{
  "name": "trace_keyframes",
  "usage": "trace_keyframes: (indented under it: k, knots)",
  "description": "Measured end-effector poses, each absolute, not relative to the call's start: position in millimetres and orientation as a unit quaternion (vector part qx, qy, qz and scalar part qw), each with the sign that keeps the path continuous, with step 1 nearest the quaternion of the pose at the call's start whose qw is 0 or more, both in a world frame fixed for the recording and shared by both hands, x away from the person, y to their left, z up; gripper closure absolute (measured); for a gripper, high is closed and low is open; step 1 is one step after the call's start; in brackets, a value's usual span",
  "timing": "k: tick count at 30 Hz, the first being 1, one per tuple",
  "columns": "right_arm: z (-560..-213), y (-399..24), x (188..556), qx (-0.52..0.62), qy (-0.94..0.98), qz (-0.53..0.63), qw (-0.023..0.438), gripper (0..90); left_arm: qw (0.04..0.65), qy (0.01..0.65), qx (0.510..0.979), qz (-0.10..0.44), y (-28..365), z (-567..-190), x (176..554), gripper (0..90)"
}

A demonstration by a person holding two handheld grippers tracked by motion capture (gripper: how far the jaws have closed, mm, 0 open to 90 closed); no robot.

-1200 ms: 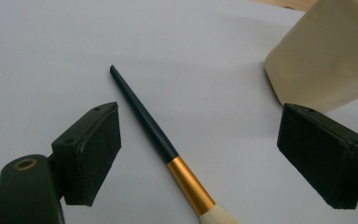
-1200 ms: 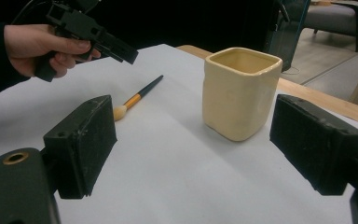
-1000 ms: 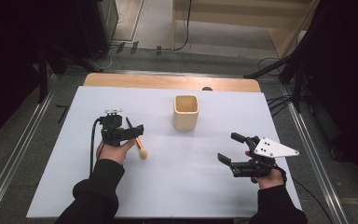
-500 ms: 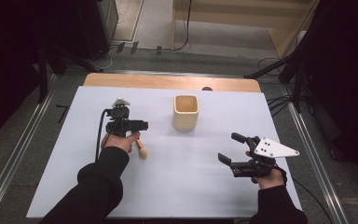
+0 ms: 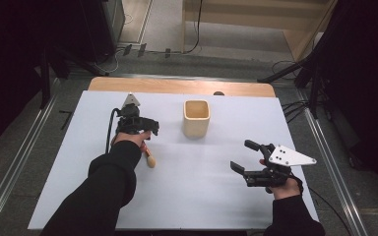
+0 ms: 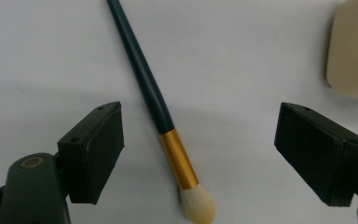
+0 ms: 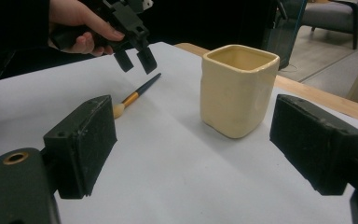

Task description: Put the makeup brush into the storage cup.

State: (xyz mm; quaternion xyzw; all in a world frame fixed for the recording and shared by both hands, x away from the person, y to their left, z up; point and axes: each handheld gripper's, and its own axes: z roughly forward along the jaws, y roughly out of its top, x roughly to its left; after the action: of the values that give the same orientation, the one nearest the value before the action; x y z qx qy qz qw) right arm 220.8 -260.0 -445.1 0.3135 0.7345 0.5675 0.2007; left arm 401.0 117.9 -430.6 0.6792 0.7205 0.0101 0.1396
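White paper covers the table [image 5: 78, 196] in the high view, with a strip of bare wood along the far edge. The left gripper [image 5: 147, 129] hangs over the left half of the table, nearer the far edge, above a makeup brush [image 5: 149, 156] whose pale bristle tip points toward the near edge. A cream square cup [image 5: 197, 118] stands upright near the middle of the far edge, well apart from the brush. The right gripper [image 5: 242, 156] sits near the right near corner, jaws spread and empty.

Left gripper view: the jaws stand wide apart with nothing between the pads, and the brush [image 6: 168, 130] lies flat on the paper below the gap, dark handle, gold ferrule, pale bristles. A corner of the cup [image 6: 354, 51] shows at the upper right.

Right gripper view: the jaws are wide apart and empty. Beyond them the cup [image 7: 237, 88] stands upright, and the left gripper [image 7: 135, 58] hovers above the brush handle [image 7: 137, 95], not touching it.
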Motion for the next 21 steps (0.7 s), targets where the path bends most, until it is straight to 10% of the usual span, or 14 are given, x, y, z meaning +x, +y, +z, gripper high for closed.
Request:
trace_keyframes:
  k: [21]
  knots:
    - [-444.4,-261.1,220.4,0.316,0.735,0.565,0.204,15.1,0.109,0.757,0.643,0.034,113.9,-456.8,397.8,18.5]
